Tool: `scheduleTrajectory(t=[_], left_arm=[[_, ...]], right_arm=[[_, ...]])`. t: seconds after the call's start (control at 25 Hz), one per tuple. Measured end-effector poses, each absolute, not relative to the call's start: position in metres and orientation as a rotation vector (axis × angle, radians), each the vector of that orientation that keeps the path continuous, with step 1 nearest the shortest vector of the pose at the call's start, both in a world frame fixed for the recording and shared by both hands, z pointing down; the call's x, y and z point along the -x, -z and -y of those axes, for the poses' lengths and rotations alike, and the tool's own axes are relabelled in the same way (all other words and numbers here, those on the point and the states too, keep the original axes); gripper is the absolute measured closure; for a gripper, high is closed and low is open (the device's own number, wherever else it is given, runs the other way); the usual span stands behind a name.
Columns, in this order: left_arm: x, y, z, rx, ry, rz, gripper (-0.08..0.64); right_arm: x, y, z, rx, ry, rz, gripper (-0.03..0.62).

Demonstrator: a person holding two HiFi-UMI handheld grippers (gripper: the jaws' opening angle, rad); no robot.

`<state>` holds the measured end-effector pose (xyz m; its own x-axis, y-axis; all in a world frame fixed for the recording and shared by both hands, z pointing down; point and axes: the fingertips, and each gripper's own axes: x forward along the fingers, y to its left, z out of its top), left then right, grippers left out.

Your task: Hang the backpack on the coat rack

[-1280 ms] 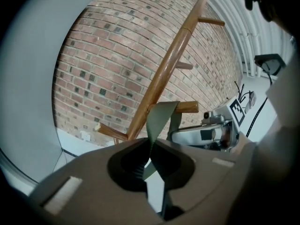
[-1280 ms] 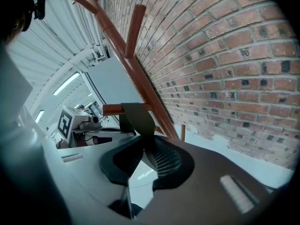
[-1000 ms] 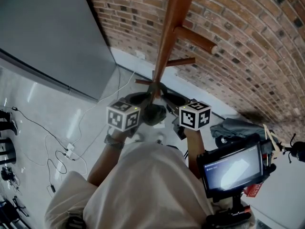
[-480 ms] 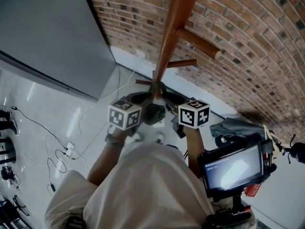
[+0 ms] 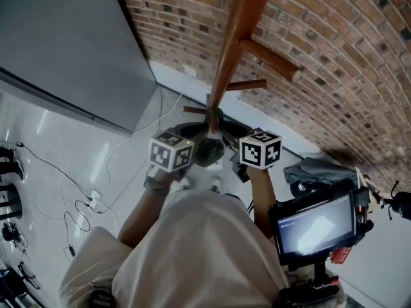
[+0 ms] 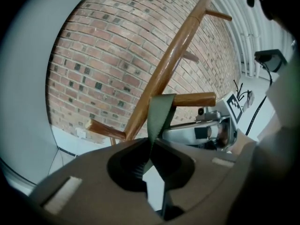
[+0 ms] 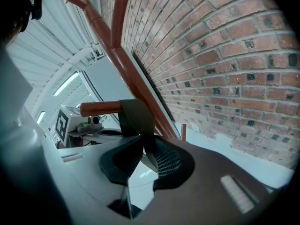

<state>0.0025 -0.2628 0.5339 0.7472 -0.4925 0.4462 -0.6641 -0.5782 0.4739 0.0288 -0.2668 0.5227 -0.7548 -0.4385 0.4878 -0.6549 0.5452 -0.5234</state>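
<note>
Both jaw pairs pinch the green strap (image 6: 161, 112), which runs up over the coat rack's (image 5: 232, 47) level peg (image 6: 196, 99) just above them, with the backpack (image 5: 207, 153) low between left gripper (image 6: 151, 148) and right gripper (image 7: 144, 149); the right jaws just eased wider, strap between them.

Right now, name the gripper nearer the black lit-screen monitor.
Right. The right gripper, jaws just opening around the green fabric strap, is left of the monitor; the left gripper is farther left.

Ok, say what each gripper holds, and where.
Left gripper and right gripper each pinch the green strap, below the peg it loops over; the right fingers have just been opening.
</note>
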Motion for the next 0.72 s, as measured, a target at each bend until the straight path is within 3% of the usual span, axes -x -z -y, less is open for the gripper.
scheduleTrajectory(t=[0.72], left_arm=[[-0.012, -0.543, 0.278, -2.34, -0.347, 0.888, 0.517]], right_arm=[[-0.027, -0.521, 0.276, -0.917, -1.058, 2.506, 0.49]])
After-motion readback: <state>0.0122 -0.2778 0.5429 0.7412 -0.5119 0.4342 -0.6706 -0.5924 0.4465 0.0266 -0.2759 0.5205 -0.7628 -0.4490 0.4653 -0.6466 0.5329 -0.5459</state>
